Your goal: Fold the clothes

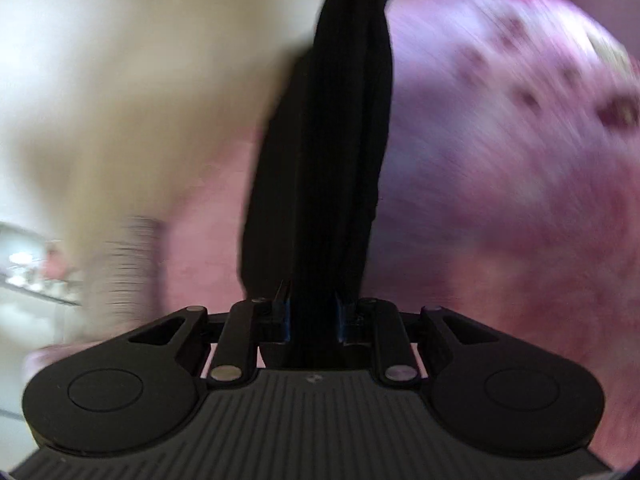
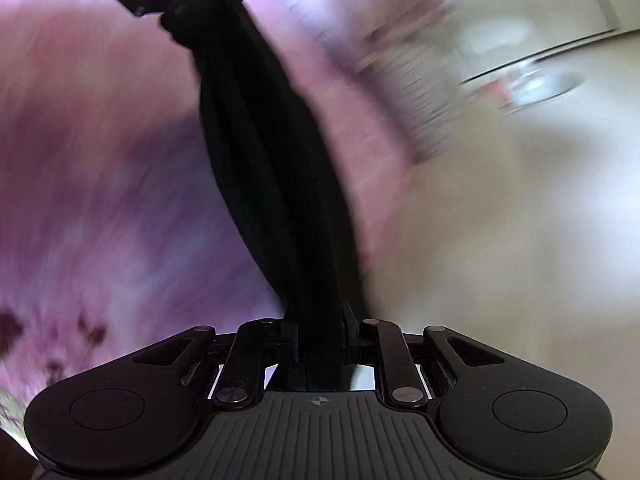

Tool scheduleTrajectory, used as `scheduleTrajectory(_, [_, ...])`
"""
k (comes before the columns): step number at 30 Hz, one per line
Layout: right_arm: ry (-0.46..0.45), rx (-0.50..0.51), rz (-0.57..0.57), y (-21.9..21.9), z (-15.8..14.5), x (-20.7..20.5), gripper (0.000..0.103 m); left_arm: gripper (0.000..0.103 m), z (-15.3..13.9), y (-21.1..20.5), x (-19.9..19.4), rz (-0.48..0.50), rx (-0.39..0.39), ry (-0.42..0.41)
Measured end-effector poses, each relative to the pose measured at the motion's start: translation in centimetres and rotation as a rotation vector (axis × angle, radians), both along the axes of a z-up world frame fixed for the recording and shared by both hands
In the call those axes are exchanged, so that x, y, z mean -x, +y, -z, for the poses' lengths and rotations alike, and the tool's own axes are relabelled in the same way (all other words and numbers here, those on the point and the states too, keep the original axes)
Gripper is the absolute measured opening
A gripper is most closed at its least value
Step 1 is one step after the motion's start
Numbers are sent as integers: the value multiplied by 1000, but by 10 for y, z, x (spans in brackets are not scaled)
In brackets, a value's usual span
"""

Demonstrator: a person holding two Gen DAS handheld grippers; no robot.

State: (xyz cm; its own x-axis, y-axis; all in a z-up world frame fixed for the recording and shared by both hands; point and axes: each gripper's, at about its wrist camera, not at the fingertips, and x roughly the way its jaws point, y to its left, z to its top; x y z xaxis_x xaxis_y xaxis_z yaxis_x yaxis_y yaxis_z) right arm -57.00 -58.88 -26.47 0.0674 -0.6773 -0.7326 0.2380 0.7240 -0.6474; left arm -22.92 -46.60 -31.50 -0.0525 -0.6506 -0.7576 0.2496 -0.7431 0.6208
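Black cloth (image 1: 320, 152) fills the gap in both our grippers. Closest to each lens, our left gripper (image 1: 312, 316) and right gripper (image 2: 320, 336) have their fingers pinched tight on opposite ends of the garment, so it stretches between them as a bunched, rope-like band held off the surface, likely to spread or straighten it. Beyond lies a blurred pink bedspread (image 2: 80, 200). Farther off, a pale wall (image 1: 100, 80).

The garment (image 1: 320, 168) stretches between the two grippers, one end clamped in the left gripper (image 1: 312, 316), the other in the right gripper (image 2: 320, 336). A patterned bedspread (image 1: 500, 200) lies behind it; elsewhere everything is blurred.
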Motion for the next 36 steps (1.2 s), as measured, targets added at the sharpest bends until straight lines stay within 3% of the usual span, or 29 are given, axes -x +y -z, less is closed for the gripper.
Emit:
scheduleTrajectory(3, [-8,-110,-3,17,50,8,16,24,32,24,-2,29,-35,-25])
scheduleTrajectory(4, [-23,-111,-1,26,58,10,22,26,38,31,-4,35,-30,-28])
scheduleTrajectory(5, [-36,-119,9,33,63,11,34,30,40,36,-6,28,-38,-30])
scheduleTrajectory(6, [-43,-131,30,39,65,11,37,32,39,38,-8,7,-58,-29])
scheduleTrajectory(11, [-133,-239,166,61,33,18,39,32,4,36,-32,-174,-131,42])
scheduleTrajectory(16, [-273,-357,328,68,-5,24,39,32,-35,27,-67,-345,-126,157])
scheduleTrajectory(20, [-334,-398,421,64,-17,13,39,32,-46,14,-81,-410,-131,241])
scheduleTrajectory(28, [-589,-395,664,4,-45,11,39,31,-58,-59,-91,-570,-177,429])
scheduleTrajectory(33, [-765,-392,793,-63,-46,27,39,26,-44,-119,-92,-642,-217,501])
scheduleTrajectory(36, [-839,-406,871,-111,-32,41,39,24,-25,-134,-92,-671,-240,497])
